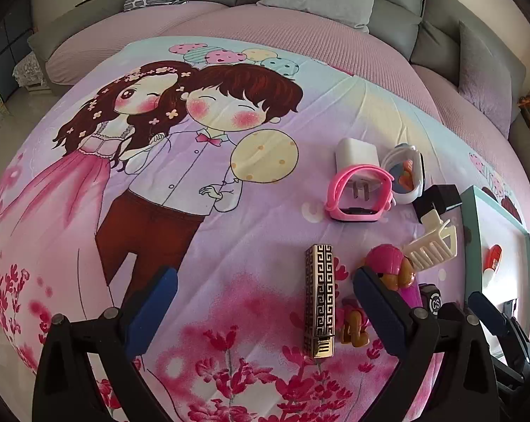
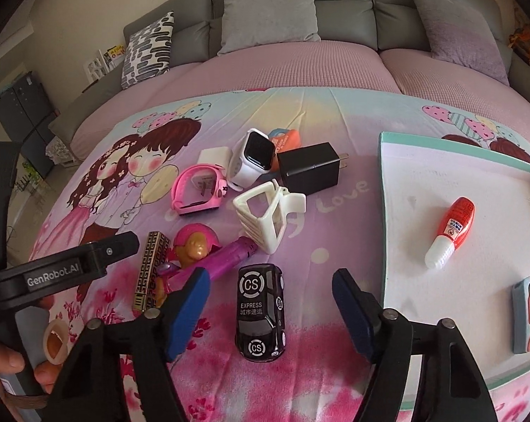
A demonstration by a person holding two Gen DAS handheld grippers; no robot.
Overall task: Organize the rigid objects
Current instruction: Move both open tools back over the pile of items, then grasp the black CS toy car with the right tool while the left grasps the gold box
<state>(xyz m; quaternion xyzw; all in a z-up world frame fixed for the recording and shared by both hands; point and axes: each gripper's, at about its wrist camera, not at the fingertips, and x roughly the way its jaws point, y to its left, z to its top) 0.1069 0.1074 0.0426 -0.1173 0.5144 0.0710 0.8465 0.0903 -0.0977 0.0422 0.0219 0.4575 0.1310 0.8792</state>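
My right hand-held gripper [image 2: 268,313] spread wide, black toy car [image 2: 260,311] lying between its fingers untouched, my left hand-held gripper [image 1: 265,302] apart too, patterned gold case [image 1: 319,299] between its fingers

Soft even daylight, faint shadows, sharp centre, strong fisheye curvature, dark vignetted corners

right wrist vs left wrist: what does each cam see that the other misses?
Right wrist only: the whole black toy car between the open right gripper fingers, the smartwatch screen, and the grey-and-pink item in the tray.

Left wrist only: the open left gripper with its fingers either side of the gold patterned case.

Both: gold case, pink watch, white hair claw, black charger, red-and-white tube in the tray.
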